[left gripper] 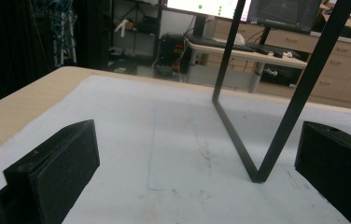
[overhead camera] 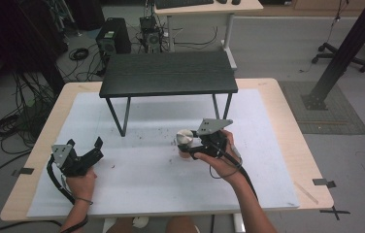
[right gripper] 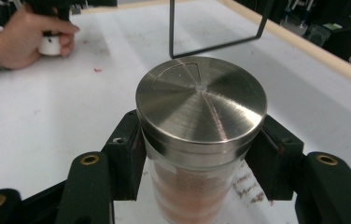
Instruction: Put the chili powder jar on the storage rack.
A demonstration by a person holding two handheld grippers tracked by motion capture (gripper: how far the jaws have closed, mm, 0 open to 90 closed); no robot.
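Observation:
A glass shaker jar (right gripper: 197,196) with a brushed steel lid (right gripper: 200,103) and pinkish powder inside is clamped between the pads of my right gripper (right gripper: 197,154). In the high view the jar (overhead camera: 185,145) hangs just above the white mat, in front of the small black table, with my right gripper (overhead camera: 190,145) shut on it from the right. My left gripper (overhead camera: 86,145) rests at the left of the mat with its jaws wide apart and nothing between them. Its two black fingers (left gripper: 57,168) frame bare mat in the left gripper view.
A small black table (overhead camera: 168,74) on thin metal legs (left gripper: 276,135) stands at the back of the white mat (overhead camera: 137,179). Dark crumbs speckle the mat near its middle. The wooden tabletop's edge (overhead camera: 311,160) surrounds the mat. A black pole (overhead camera: 345,48) rises at the right.

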